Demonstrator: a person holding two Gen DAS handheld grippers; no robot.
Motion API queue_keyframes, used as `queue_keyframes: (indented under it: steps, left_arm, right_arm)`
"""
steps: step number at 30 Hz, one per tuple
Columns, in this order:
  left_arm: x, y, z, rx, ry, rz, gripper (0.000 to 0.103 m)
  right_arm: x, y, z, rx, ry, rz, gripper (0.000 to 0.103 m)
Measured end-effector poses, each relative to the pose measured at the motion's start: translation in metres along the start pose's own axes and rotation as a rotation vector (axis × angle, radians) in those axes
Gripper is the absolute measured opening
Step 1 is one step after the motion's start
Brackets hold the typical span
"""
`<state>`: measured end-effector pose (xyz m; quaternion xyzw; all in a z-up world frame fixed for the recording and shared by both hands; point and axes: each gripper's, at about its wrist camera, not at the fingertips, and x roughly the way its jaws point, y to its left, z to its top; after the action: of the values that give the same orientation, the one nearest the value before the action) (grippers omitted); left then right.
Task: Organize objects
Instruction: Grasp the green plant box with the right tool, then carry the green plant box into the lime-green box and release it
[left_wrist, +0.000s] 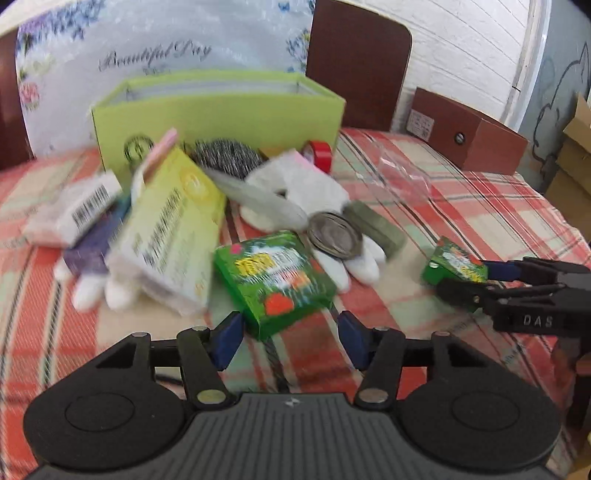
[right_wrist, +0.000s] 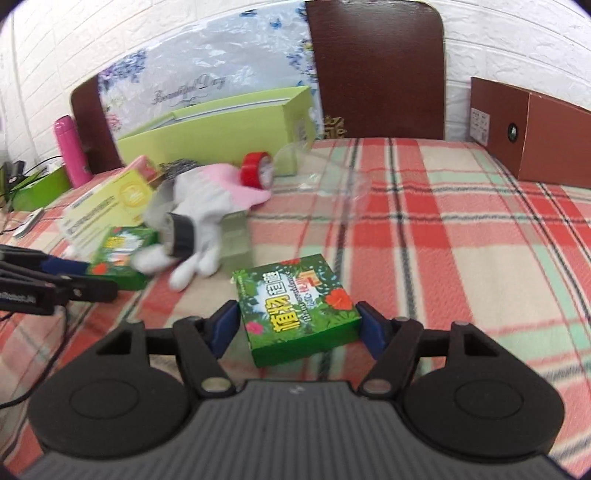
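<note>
A green printed box (left_wrist: 273, 284) lies on the plaid tablecloth (left_wrist: 480, 214) with its near end between the blue pads of my left gripper (left_wrist: 290, 322), which touch its sides. The right wrist view shows that left gripper (right_wrist: 98, 277) from the side, clamped on the same box (right_wrist: 122, 258). A second green box (right_wrist: 295, 306) sits gripped between the pads of my right gripper (right_wrist: 297, 318). From the left wrist view, the right gripper (left_wrist: 469, 278) holds this box (left_wrist: 454, 264) at the right. An open lime-green carton (left_wrist: 221, 118) stands behind the clutter.
Piled before the carton are white gloves (left_wrist: 306, 184), a steel scourer (left_wrist: 225, 155), red tape (left_wrist: 319, 151), a round tin lid (left_wrist: 334, 234) and a yellow-green packet (left_wrist: 173, 229). A clear plastic cup (right_wrist: 332, 184) lies on its side. A brown box (right_wrist: 535, 136) stands far right, a pink bottle (right_wrist: 70, 151) far left.
</note>
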<state>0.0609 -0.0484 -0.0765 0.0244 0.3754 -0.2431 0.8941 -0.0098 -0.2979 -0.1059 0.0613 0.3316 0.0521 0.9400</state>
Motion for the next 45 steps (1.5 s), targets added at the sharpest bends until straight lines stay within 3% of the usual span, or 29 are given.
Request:
queue_keyframes:
  steps: [4, 6, 11, 13, 15, 18, 20, 22, 24, 32, 35, 41, 45]
  left_arm:
    - [0.003, -0.009, 0.007, -0.006, -0.046, 0.079, 0.068]
    - [0.004, -0.006, 0.013, -0.066, -0.069, 0.083, 0.080]
    - [0.024, -0.001, 0.030, -0.192, -0.045, 0.108, 0.082]
    - [0.034, 0.001, 0.031, -0.186, -0.032, 0.112, 0.082]
    - [0.032, -0.002, 0.028, -0.115, -0.036, 0.117, 0.072]
    - [0.019, 0.001, 0.022, -0.026, 0.011, 0.041, 0.070]
    - [0.009, 0.004, 0.013, -0.004, 0.034, 0.030, 0.070]
    - [0.001, 0.005, 0.006, -0.022, 0.031, 0.066, 0.071]
    - [0.000, 0.006, 0.004, -0.052, 0.034, 0.098, 0.078]
    - [0.003, 0.001, 0.002, -0.018, 0.037, 0.112, 0.074]
    - [0.002, 0.000, 0.002, -0.019, 0.026, 0.111, 0.068]
    - [-0.009, 0.005, 0.005, -0.062, 0.016, 0.060, 0.068]
    - [-0.025, 0.004, 0.015, -0.065, -0.039, 0.038, 0.068]
  right_arm:
    - [-0.006, 0.019, -0.007, -0.032, 0.002, 0.018, 0.068]
    - [-0.007, 0.021, -0.006, -0.023, -0.003, 0.020, 0.068]
    - [-0.005, 0.021, -0.006, -0.017, 0.004, 0.014, 0.069]
    - [-0.006, 0.021, -0.007, -0.012, 0.005, 0.013, 0.069]
    - [-0.007, 0.021, -0.007, -0.008, 0.006, 0.014, 0.069]
    - [-0.008, 0.021, -0.006, -0.013, 0.009, 0.027, 0.069]
    - [-0.005, 0.024, -0.005, -0.028, 0.010, 0.033, 0.069]
    - [0.000, 0.026, -0.004, -0.044, 0.014, 0.031, 0.070]
    - [0.004, 0.030, -0.003, -0.062, 0.018, 0.017, 0.070]
    - [0.004, 0.030, -0.008, -0.092, 0.022, -0.010, 0.074]
    - [0.005, 0.036, -0.007, -0.118, 0.018, -0.029, 0.063]
    - [0.001, 0.040, 0.006, -0.079, 0.006, 0.052, 0.062]
    - [0.000, 0.044, 0.026, -0.059, -0.021, 0.100, 0.062]
